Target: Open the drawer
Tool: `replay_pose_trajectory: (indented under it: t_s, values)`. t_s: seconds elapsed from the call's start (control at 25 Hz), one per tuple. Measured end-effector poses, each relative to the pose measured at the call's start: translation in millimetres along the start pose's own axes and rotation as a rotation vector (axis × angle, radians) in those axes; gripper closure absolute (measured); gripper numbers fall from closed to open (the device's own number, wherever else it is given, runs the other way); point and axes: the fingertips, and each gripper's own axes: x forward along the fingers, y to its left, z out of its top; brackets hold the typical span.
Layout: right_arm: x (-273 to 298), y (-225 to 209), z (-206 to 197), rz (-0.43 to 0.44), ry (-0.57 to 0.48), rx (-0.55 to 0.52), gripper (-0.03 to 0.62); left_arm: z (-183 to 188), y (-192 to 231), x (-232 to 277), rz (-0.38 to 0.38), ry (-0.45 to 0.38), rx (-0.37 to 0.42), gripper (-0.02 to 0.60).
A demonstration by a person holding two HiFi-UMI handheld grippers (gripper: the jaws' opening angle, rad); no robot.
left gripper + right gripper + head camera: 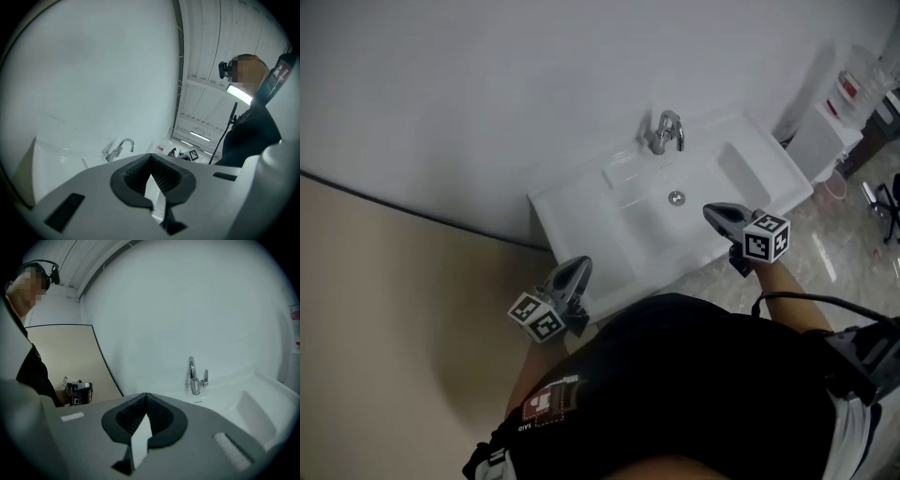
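L gripper (577, 268) & R gripper (714, 214): jaws together, empty, by white ceramic washbasin (572, 202) front. No drawer in view. Risk: reaching blind, closed jaws knock basin edge.

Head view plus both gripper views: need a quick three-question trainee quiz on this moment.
1. Multiple choice: what stands at the back rim of the sink?
A. a faucet
B. a soap bottle
C. a cup
2. True or false: the right gripper is clamped on the faucet.
3. Fill in: the left gripper has its jaws ____, with nothing between them.

Key:
1. A
2. False. It is held over the sink's front edge, well short of the faucet, with jaws together and empty.
3. shut
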Motion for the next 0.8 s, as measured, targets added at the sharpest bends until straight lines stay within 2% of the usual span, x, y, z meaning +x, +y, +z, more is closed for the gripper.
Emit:
replay_pose_trajectory:
  t_s: [0.12, 0.32, 0.56, 0.8]
  values:
    - [-15, -9, -4, -0.03, -0.017, 0.004, 0.596, -8, -7, 23, -0.042, 0.044, 0.008, 0.585]
    - [-47, -50, -18, -0.066, -0.038, 0.026, 0.596, -20, -25, 71, -0.081, 0.094, 0.036, 0.585]
    - [-89, -104, -36, -0.051, -0.044, 0.062, 0.597, -35, -53, 148, -0.076, 0.118, 0.027, 0.584]
    - [-112, -156, -60, -0.038, -0.043, 0.081, 0.596, -74, -82, 228, -0.121, 0.227, 0.014, 0.586]
